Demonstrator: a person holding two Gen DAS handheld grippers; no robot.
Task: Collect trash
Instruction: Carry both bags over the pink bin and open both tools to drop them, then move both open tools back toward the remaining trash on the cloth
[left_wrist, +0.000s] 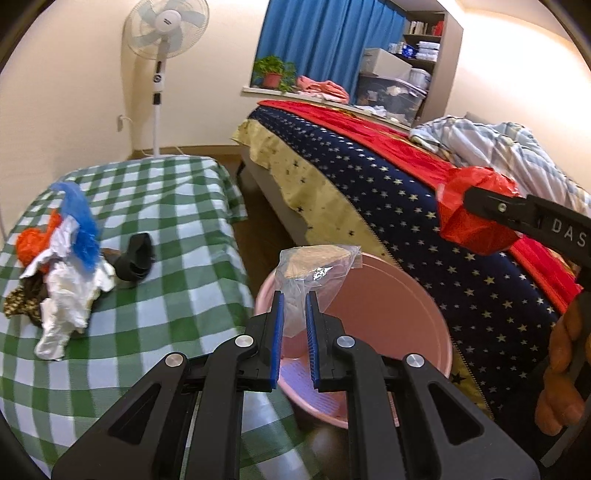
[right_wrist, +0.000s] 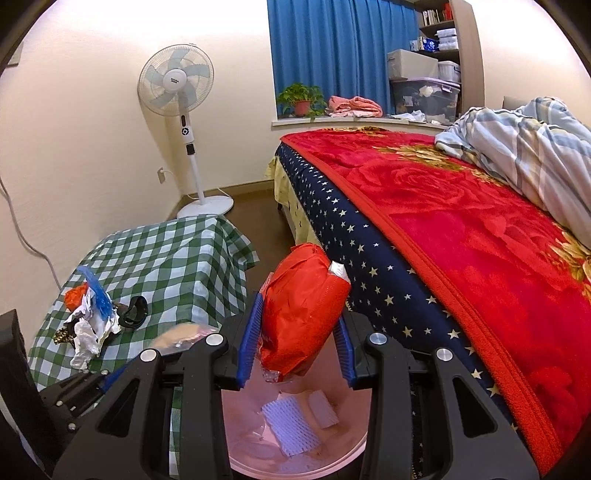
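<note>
My left gripper is shut on a clear plastic bag with something tan inside, held over the near rim of the pink bin on the floor. My right gripper is shut on a crumpled red wrapper with a silver edge, above the pink bin; that wrapper also shows at the right of the left wrist view. White foam netting lies in the bin. A pile of trash of white, blue and orange scraps stays on the green checked table.
A black strap lies beside the pile. A bed with a star-patterned side and red blanket runs close along the bin's right. A standing fan is in the far corner. A narrow floor gap separates table and bed.
</note>
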